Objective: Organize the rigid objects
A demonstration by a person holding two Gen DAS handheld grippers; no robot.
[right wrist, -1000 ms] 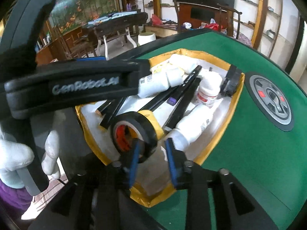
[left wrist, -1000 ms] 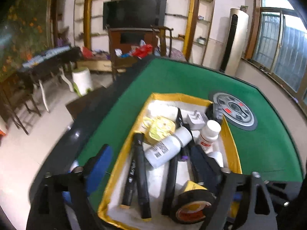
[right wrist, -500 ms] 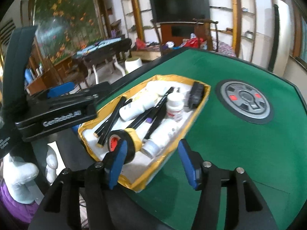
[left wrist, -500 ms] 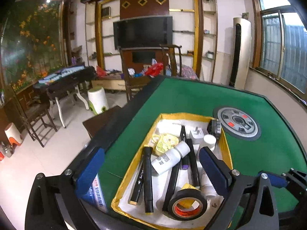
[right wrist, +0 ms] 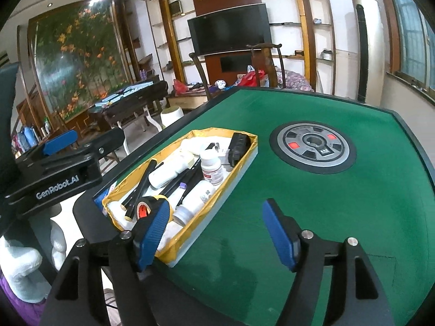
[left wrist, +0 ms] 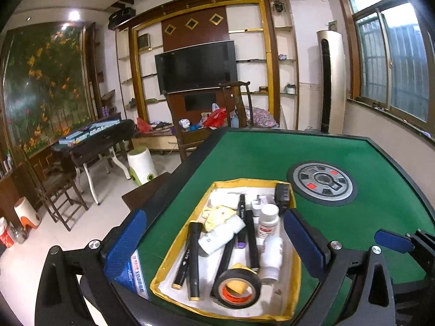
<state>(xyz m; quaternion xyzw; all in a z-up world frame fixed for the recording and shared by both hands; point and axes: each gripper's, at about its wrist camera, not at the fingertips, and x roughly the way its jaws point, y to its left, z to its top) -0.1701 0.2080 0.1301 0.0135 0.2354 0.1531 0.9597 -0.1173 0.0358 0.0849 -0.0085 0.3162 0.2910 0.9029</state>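
At the bottom of the left wrist view, the left gripper (left wrist: pixel 214 241) stands fully released, its two blue pads wide apart and holding nothing. Between and beyond them, in the lower centre of the frame, a shallow yellow-edged tray (left wrist: pixel 292 198) sits on the green table (left wrist: pixel 272 157) near its dark edge. Inside the tray lies a roll of black tape (left wrist: pixel 236 289) at the near end, with black markers (left wrist: pixel 193 258) just left of it, lying lengthwise. A white bottle (left wrist: pixel 221 235) rests tilted across the markers, and a small white jar with a red label (left wrist: pixel 268 221) stands upright at the right side of the tray. A black block-shaped thing (left wrist: pixel 282 194) leans in the far right corner. To the right of the tray, a round grey disc (left wrist: pixel 322 183) is set into the table, apart from the tray. At the right edge of the frame one blue pad of the right gripper (left wrist: pixel 391 240) is seen. At the bottom of the right wrist view, the right gripper (right wrist: pixel 214 231) is empty and its jaws are opening; the left pad overlaps the near end of the tray (right wrist: pixel 217 195) in the picture, but whether it touches the tray I cannot tell. The tape (right wrist: pixel 145 207) lies just behind this pad. The left gripper's black body (right wrist: pixel 59 174) fills the middle left of the frame, and under it, in the lower left corner, is a hand in a white glove (right wrist: pixel 24 271).
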